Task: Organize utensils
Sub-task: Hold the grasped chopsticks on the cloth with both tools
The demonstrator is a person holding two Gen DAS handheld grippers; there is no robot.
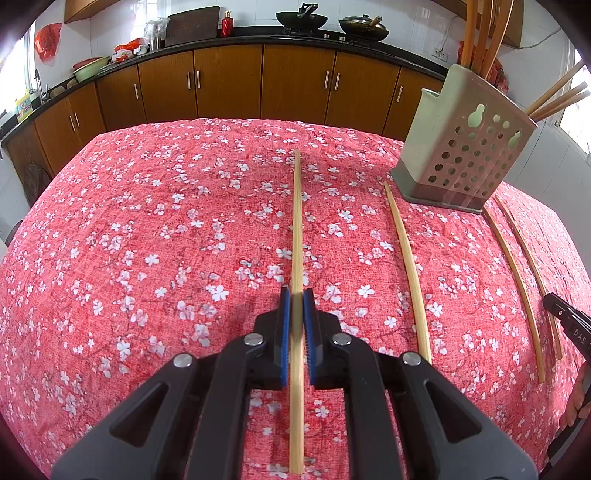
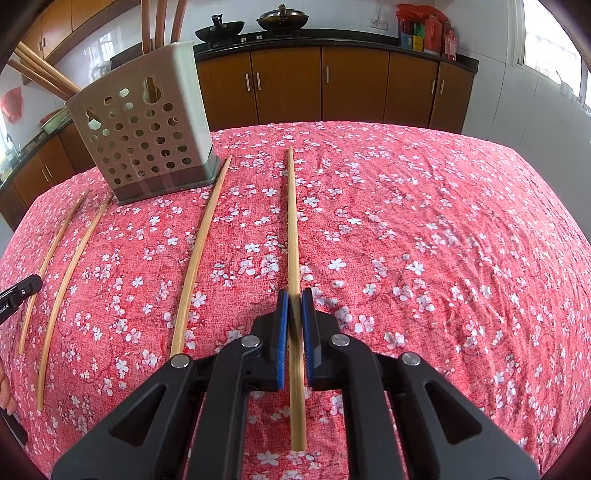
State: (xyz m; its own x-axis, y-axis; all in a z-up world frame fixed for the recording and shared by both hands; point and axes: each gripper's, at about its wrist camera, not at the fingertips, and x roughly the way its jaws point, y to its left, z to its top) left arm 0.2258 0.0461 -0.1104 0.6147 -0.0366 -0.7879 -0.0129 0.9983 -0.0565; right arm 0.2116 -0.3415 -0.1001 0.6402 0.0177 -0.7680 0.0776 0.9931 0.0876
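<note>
Left tongs (image 1: 297,299) clenched on a chopstick (image 1: 296,221); blue pads (image 1: 283,325) press its two sides at about mid-length, and the stick runs straight ahead between the black arms, its thick end nearest the camera. Right tongs (image 2: 294,299) likewise clenched on a second chopstick (image 2: 293,221), gripped the same way between blue pads (image 2: 282,325). Both sticks are plain, pale yellow-tan wood or bamboo, slender, tapering toward the far tip, and extend over a red tablecloth (image 1: 147,221) printed with small white blossoms. Whether the far tips touch the cloth cannot be told. Three more chopsticks of the same look lie loose on the cloth between the two tongs: one (image 2: 201,251) just beside the right-hand stick, and a pair (image 2: 66,280) farther off, beyond which the tip of the other tongs shows at the picture's edge. A pale, perforated holder (image 2: 147,140) stands upright at the far ends of the loose sticks, with darker brown chopsticks (image 2: 162,22) already in it. Brown kitchen cabinets (image 1: 229,81) line the background.
</note>
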